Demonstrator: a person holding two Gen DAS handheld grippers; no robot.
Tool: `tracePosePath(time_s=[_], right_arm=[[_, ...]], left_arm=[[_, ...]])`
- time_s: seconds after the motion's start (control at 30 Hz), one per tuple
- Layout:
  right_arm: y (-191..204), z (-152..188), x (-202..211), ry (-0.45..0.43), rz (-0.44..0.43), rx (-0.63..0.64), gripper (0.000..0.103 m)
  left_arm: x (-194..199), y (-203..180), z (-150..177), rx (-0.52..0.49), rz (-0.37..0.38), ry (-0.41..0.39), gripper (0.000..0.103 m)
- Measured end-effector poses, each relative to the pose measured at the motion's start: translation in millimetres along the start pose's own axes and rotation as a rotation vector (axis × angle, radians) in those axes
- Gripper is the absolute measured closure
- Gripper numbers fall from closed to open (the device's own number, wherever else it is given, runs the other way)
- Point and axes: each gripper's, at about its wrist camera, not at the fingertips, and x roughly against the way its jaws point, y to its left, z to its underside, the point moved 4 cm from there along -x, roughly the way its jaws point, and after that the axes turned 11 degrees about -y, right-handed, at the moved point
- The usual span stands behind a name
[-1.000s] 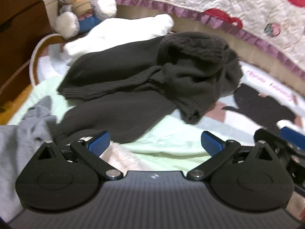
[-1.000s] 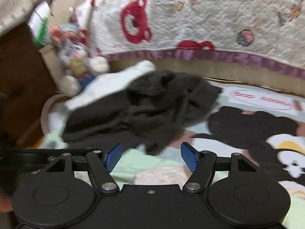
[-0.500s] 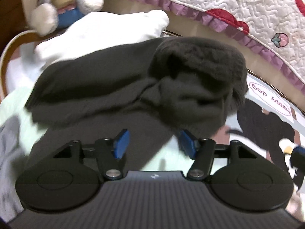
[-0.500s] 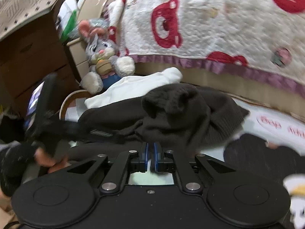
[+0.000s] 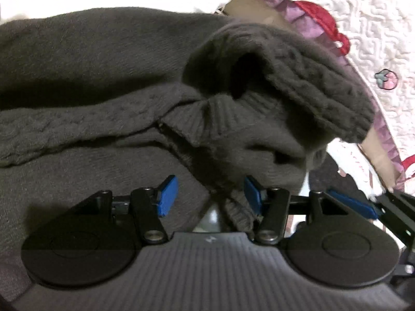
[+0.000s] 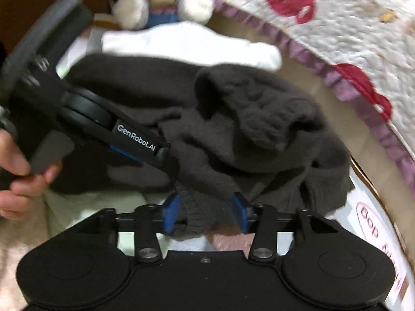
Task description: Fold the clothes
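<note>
Basically dark knit sweater (image 5: 109, 59) lies bunched on the bed, white garment (image 6: 181, 44) behind it. Right gripper (image 6: 206, 211) has jaws partly closed around a ribbed edge; left gripper (image 5: 207, 197) jaws spread, edge between them, unclamped. Risk: thick knit slips from a shallow pinch, or extra layers get grabbed, skewing the fold.

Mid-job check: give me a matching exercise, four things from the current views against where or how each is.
Things:
1. dark sweater
2. white garment
3. plush toy
4. right claw

Places or states:
A. lying just behind the dark knit
B. knit fabric between its blue pads
C. crumpled in the middle of the view
D. farthest back, beside the quilt's edge

Pairs: 1-C, 2-A, 3-D, 4-B
</note>
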Motion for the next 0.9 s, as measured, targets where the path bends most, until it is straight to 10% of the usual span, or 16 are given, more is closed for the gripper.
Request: tracePosePath(time_s=[0.2,0.53,0.63,0.9], right_arm=[[4,-8,-45,0.090,0.035,0.014,0.038],[-32,17,-74,0.111,0.042,-0.335,0.023],[-38,16,-64,0.027,0.048,-0.381,0.082],[-73,8,63,-0.355,0.237,-0.528,0.096]], left_arm=[[-5,8,1,0.058,0.013,0.032,0.048],[-8,11,2,0.045,-0.020,0.050,0.048],[-4,13,0,0.049,-0.022,0.028,0.048],[47,-12,-16,-0.003,0.178,-0.250,0.041]])
